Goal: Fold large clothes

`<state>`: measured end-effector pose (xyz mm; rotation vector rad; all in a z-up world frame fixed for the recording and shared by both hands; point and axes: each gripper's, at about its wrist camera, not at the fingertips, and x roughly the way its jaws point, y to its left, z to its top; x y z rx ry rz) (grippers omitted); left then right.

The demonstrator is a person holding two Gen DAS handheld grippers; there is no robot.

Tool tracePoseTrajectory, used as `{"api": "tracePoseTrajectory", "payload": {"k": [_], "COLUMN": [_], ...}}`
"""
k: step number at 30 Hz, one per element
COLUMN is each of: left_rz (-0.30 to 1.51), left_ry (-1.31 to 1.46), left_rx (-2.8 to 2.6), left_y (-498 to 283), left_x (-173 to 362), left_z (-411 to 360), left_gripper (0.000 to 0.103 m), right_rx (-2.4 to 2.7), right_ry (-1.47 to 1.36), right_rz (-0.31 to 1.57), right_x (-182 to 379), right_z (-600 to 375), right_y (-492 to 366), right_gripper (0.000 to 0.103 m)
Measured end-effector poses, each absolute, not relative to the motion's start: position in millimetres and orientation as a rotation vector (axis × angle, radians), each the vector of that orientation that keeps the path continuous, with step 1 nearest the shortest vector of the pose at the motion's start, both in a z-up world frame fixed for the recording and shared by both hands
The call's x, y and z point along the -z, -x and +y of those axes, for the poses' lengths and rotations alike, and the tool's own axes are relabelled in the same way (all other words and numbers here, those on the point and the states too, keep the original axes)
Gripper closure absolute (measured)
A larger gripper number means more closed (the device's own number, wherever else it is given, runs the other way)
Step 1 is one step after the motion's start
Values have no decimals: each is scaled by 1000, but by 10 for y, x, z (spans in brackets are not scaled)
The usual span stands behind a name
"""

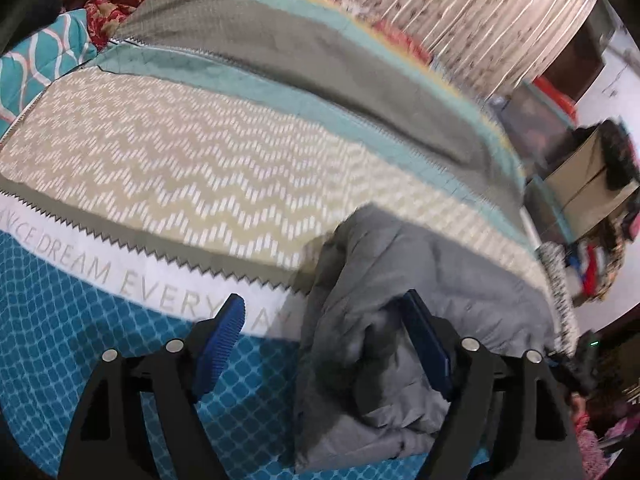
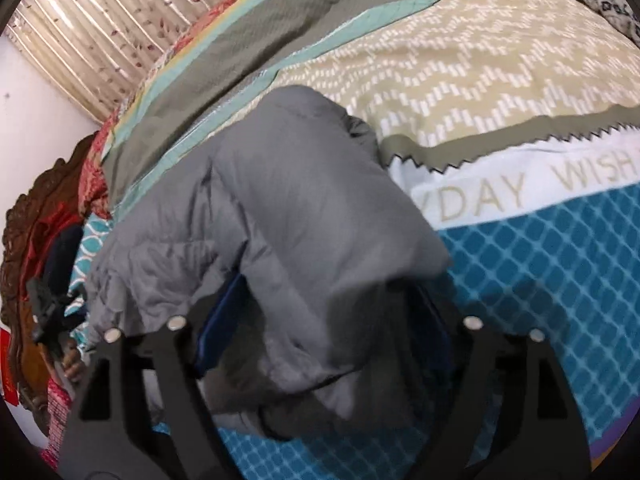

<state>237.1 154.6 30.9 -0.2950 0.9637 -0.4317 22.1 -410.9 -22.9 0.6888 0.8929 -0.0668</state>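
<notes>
A grey padded jacket (image 1: 400,280) lies bunched on the patterned bedspread (image 1: 160,168). My left gripper (image 1: 328,340) is open; its jaws stand wide, with the jacket's left edge between them and over the right finger (image 1: 428,344). The left blue pad (image 1: 220,340) is bare. In the right wrist view the jacket (image 2: 280,208) is heaped over my right gripper (image 2: 324,320). Its jaws stand wide apart with fabric draped between and over them; the fingertips are hidden.
The bedspread (image 2: 500,80) has beige zigzag, teal lattice and a white text band. Red and teal pillows (image 1: 52,52) lie at the bed's head. A curtain (image 1: 460,8) hangs behind. Boxes and clutter (image 1: 580,168) stand beside the bed. A carved wooden headboard (image 2: 28,240) shows at the left.
</notes>
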Motion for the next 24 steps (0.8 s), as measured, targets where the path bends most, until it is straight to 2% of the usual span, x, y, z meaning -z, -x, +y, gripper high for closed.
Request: {"api": "tracePoseTrajectory", "payload": {"k": [3, 8, 11, 13, 15, 16, 17, 18, 19, 20, 21, 24], "left_rz": [992, 1130, 1213, 1199, 1187, 1179, 1159, 1138, 1125, 1105, 1087, 1002], "left_ry": [283, 253, 241, 284, 306, 312, 307, 296, 294, 299, 305, 322], "left_rx": [462, 576, 609, 613, 643, 657, 661, 662, 666, 670, 676, 710], "left_y": [-2452, -2606, -2633, -2589, -2502, -2464, -2408, -2369, -2351, -2354, -2364, -2456], "left_x": [-275, 74, 351, 410, 400, 386, 348, 293, 239, 144, 37, -365], "left_z": [1483, 1188, 1076, 1090, 1032, 1000, 939, 875, 838, 790, 757, 658], "left_gripper": [3, 0, -2, -2, -1, 3, 18, 29, 35, 43, 48, 51], "right_rx": [56, 46, 56, 45, 29, 28, 26, 24, 9, 3, 1, 4], "right_ry": [-695, -704, -695, -701, -668, -618, -596, -580, -576, -580, -585, -561], "right_rz": [889, 865, 877, 892, 908, 913, 913, 908, 892, 875, 842, 756], "right_x": [279, 318, 313, 295, 236, 174, 131, 71, -36, -106, -240, -625], "right_z": [-4136, -4122, -4057, -4018, -3928, -3848, -3809, -3769, -3750, -3757, -3787, -3863], "right_y": [-253, -253, -298, -326, -363, -384, -394, -409, -429, -438, -461, -535], "right_gripper": [18, 8, 6, 8, 18, 38, 59, 67, 78, 83, 84, 86]}}
